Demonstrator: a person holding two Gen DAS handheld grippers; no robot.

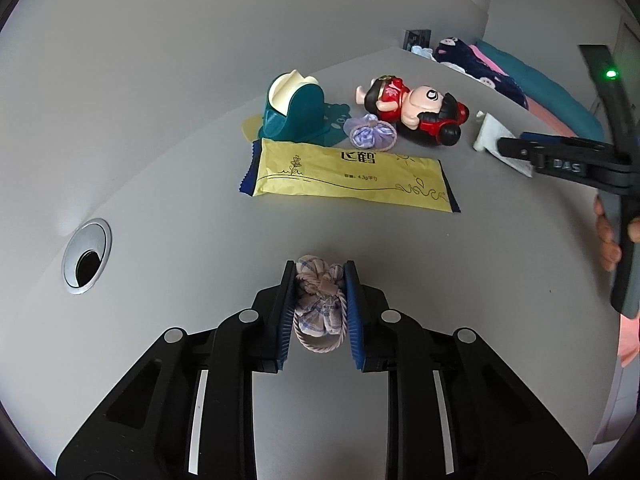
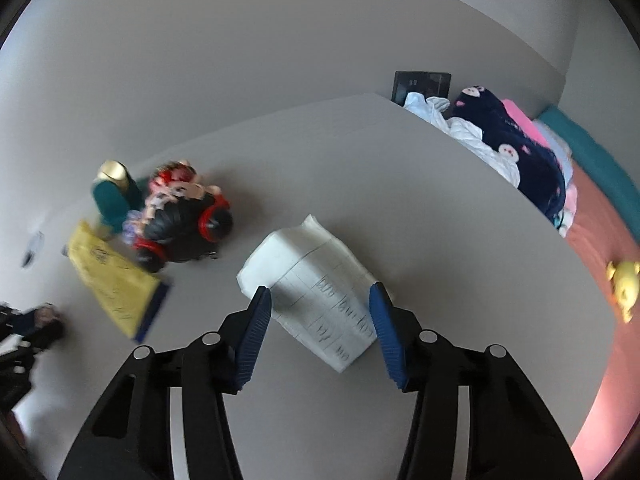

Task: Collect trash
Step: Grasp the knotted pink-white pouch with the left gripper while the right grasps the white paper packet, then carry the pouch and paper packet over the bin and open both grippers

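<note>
My left gripper (image 1: pixel 319 270) is shut on a small checked cloth pouch (image 1: pixel 318 300) tied with a pink cord, just above the grey table. A long yellow wrapper (image 1: pixel 348 176) lies flat ahead of it; it also shows blurred in the right wrist view (image 2: pixel 114 280). My right gripper (image 2: pixel 320 294) is open, its fingers either side of a folded white paper (image 2: pixel 312 280) with a printed grid. The right gripper also shows at the right edge of the left wrist view (image 1: pixel 508 146), over the white paper (image 1: pixel 490 132).
A teal tape holder (image 1: pixel 294 108), a second purple pouch (image 1: pixel 372 132) and a lying doll (image 1: pixel 412 108) sit behind the wrapper. A chrome cable hole (image 1: pixel 86 256) is at left. Beyond the table's right edge lies a bed with clothes (image 2: pixel 516 148) and a yellow toy (image 2: pixel 624 284).
</note>
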